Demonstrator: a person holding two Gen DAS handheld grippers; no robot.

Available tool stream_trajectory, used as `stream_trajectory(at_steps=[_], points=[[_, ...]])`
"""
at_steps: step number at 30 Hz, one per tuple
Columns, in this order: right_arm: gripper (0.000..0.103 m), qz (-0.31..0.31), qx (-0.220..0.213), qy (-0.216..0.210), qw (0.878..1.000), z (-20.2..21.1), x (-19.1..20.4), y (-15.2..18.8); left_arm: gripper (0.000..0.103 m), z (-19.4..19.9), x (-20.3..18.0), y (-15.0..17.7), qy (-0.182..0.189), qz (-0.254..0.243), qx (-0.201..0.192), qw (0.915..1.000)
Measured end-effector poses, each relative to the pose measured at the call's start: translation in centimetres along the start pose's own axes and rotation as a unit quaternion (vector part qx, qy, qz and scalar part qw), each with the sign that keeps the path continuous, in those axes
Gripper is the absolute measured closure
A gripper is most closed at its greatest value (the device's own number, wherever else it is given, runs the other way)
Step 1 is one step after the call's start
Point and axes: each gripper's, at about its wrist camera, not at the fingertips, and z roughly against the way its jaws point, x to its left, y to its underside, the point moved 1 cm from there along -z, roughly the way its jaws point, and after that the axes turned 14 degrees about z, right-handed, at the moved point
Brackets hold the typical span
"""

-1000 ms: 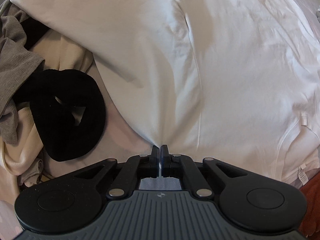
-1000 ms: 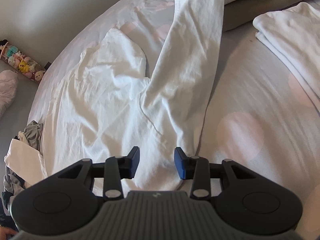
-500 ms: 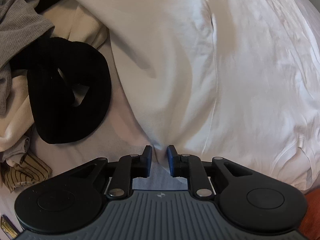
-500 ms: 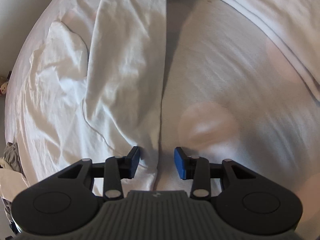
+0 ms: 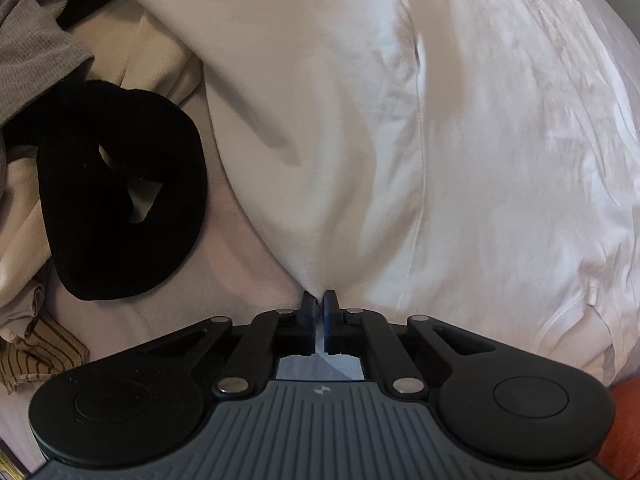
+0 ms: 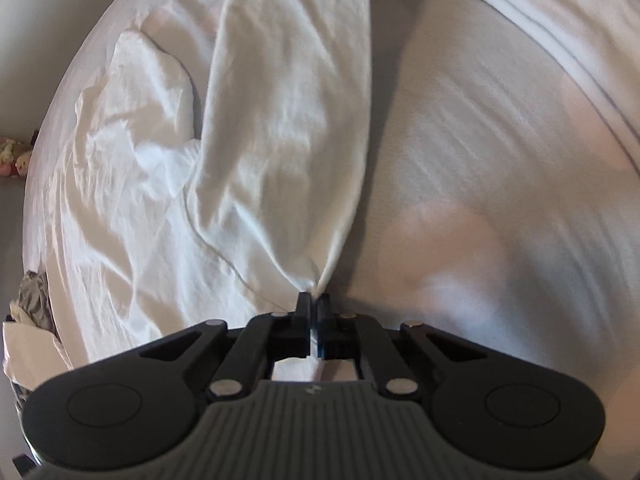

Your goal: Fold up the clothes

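A white long-sleeved shirt [image 5: 460,152] lies spread on the bed. In the left wrist view my left gripper [image 5: 319,300] is shut on a pinched fold of the shirt's near edge, by a sleeve seam. In the right wrist view the same white shirt [image 6: 280,140] stretches away with one long sleeve lying up the middle. My right gripper [image 6: 313,299] is shut on the shirt's edge at the base of that sleeve, and the cloth puckers at the fingertips [image 6: 303,304].
A black garment [image 5: 120,200], grey and cream clothes [image 5: 36,52] and a striped piece [image 5: 36,356] are piled left of the shirt. An orange item [image 5: 624,424] sits at the lower right. Folded white laundry [image 6: 560,32] lies on the pale bedsheet [image 6: 500,200] at the upper right.
The left gripper opened briefly, then closed again on the shirt's edge. The right gripper, open one second ago, moved to the shirt's right edge and closed on it.
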Motion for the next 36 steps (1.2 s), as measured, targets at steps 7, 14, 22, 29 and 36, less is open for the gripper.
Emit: stream_trajectory(at_steps=[7,14,22,29,36], points=[[0.101,0.087,0.051,0.040,0.994,0.9,-0.2,1.0,0.103,1.9,-0.2,0.6,-0.034,-0.089,0.002,0.9955],[0.095,0.085,0.077,0.033,0.993,-0.6,-0.8,0.3,0.101,-0.1,0.6,0.2,-0.059,-0.076,0.031,0.9949],[0.075,0.140,0.016,0.011,0.990,4.2,-0.4,-1.5,0.088,5.5,2.0,-2.1,0.013,-0.099,-0.003,0.9950],[0.072,0.148,-0.054,0.004,0.988,3.0,2.2,-9.9,0.078,6.5,-8.6,-12.6,0.037,-0.091,-0.112,0.9889],[0.074,0.154,-0.114,0.014,0.981,-0.3,5.2,-19.4,0.076,3.1,-11.8,-21.9,0.028,-0.079,-0.178,0.9805]])
